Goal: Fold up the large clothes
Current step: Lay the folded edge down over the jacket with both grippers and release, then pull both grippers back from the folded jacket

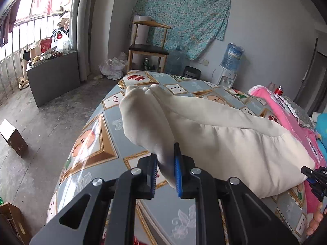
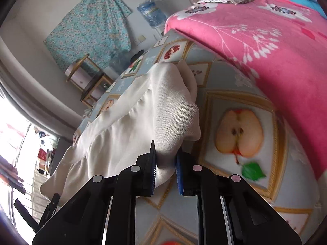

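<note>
both hand-held grippers, left (image 1: 166,163) and right (image 2: 166,164), clamped onto cream garment (image 1: 224,134)

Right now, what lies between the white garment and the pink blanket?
In the right wrist view, only bare fruit-print tablecloth separates the white garment from the pink blanket.

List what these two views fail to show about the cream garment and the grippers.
- Cream garment: its type and underside, hidden by its own folds in both views.
- Right gripper: in the left wrist view, cut off by the right edge.
- Left gripper: the pinched cloth edge, hidden between its pads.
</note>
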{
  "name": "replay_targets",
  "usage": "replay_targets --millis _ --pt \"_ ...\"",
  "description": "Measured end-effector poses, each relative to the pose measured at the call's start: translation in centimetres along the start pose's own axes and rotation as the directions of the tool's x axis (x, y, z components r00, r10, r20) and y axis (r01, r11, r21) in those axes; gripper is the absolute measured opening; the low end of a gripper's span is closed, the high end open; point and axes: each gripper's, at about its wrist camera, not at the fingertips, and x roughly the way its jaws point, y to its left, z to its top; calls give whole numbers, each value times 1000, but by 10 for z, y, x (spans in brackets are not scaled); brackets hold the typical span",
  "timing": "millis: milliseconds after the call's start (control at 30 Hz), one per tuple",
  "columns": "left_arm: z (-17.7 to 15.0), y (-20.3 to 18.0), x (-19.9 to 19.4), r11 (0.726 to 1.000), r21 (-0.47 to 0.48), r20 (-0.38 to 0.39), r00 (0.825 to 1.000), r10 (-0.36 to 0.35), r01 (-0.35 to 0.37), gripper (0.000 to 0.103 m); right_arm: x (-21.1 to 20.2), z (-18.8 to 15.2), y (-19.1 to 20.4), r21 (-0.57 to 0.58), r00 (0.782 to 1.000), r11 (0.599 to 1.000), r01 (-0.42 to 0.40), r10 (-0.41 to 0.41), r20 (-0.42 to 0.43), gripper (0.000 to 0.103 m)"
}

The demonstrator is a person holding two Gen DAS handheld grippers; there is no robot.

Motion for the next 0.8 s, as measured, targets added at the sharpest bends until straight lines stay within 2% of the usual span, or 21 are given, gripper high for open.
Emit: replay_targets --millis 167,233,300,333,400,467,567,633,700,800 --pt "-32 30 -23 997 -57 -121 991 -54 47 17 -6 -22 -35 69 996 997 -29 34 -80 19" --pt "-46 37 -14 997 -67 -188 981 -51 39 19 0 -24 -45 107 993 994 -37 49 -107 25" --pt "-52 47 -9 991 -121 -225 971 -79 53 20 2 -25 -58 169 991 985 -44 64 -117 36" --pt "-54 50 -11 989 -137 -228 970 -91 60 23 -1 -25 -59 178 991 983 -46 67 -112 38" --pt "-51 51 -22 990 -120 -215 971 -100 75 29 -14 -23 -56 145 996 989 -15 28 -85 56" --pt "-51 49 -35 994 -79 -200 975 -93 78 50 -29 -24 -51 97 998 995 10 -5 -58 63" --pt "-52 43 -63 998 31 -142 989 -50 55 63 -50 -31 -38 25 997 998 63 -62 -41 73" --pt "-50 39 -78 994 85 -114 992 -53 63 70 -62 -40 -26 -24 996 997 77 -78 -45 78" --pt "-46 33 -92 989 119 -94 992 -82 93 77 -73 -50 -10 -97 994 990 100 -103 -25 83" --pt "-34 22 -109 976 141 -70 985 -156 165 85 -87 -65 21 -251 987 954 161 -155 43 92"
